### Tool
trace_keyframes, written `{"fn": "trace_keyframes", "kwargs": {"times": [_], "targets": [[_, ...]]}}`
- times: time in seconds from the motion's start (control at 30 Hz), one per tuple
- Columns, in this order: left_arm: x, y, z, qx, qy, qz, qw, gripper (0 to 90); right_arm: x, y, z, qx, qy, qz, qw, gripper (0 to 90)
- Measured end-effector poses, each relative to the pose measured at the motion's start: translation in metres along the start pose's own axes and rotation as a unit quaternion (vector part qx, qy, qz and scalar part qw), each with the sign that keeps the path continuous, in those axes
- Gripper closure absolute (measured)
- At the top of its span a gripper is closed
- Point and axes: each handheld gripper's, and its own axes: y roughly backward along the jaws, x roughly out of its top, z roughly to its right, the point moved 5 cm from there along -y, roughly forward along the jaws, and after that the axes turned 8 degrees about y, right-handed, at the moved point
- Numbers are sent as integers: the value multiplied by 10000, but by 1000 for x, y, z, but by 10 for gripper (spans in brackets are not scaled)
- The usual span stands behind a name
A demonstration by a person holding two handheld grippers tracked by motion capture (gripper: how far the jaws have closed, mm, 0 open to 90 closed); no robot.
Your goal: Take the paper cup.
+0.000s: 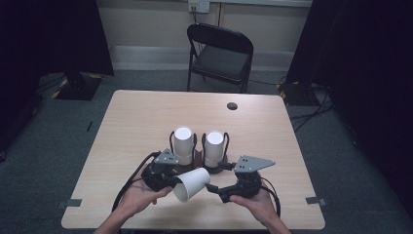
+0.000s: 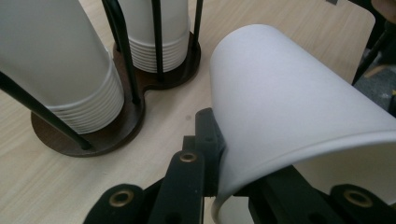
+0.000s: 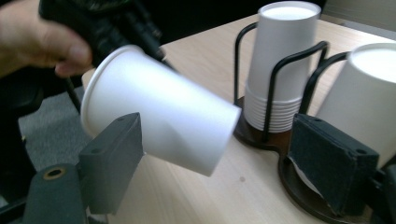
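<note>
While you hold the loose cup off the table, its axis decides the next move.
High view: loose cup (image 1: 192, 184) tipped on its side just in front of the cup rack (image 1: 197, 158), base toward the rack, mouth toward you; it sits between left gripper (image 1: 171, 181) and right gripper (image 1: 214, 187).
Left gripper view: jaws pinched shut on the cup's rim (image 2: 224, 186); rack stacks (image 2: 84, 88) lie beyond, left of the cup.
Right gripper view: right gripper (image 3: 233, 158) jaws wide apart, nothing gripped, flanking the cup's base end; cup (image 3: 159, 126) slants base-first toward the rack.
Nearer hand: left holds; right is free, closest to the base.
</note>
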Motion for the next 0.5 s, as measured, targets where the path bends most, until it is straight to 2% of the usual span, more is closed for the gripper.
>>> {"fn": "trace_keyframes", "kwargs": {"times": [0.13,0.17,0.23,0.33,0.4,0.43,0.47,0.5], "targets": [[1,-6,-6,-58,127,-469,9988,859,-3,-4,-7,-36,394,-116,9992,190],[1,-8,-7,-104,144,-558,9983,859,-4,-6,-8,-22,470,-242,9986,189],[1,-12,-10,-122,212,-669,9975,859,-9,-9,-13,57,679,-301,9972,198],[3,-17,-11,-256,247,-828,9959,859,-10,-12,-16,62,805,-291,9963,177],[4,-19,-10,-337,186,-1019,9940,859,-12,-16,-19,53,946,-334,9949,177],[4,-21,-8,-401,182,-1167,9922,859,-12,-16,-19,53,946,-334,9949,177],[5,-22,-5,-419,159,-1243,9912,859,-14,-20,-21,59,1016,-461,9937,176],[7,-23,-4,-406,161,-1242,9913,859,-15,-21,-23,119,1059,-513,9930,176]]}}
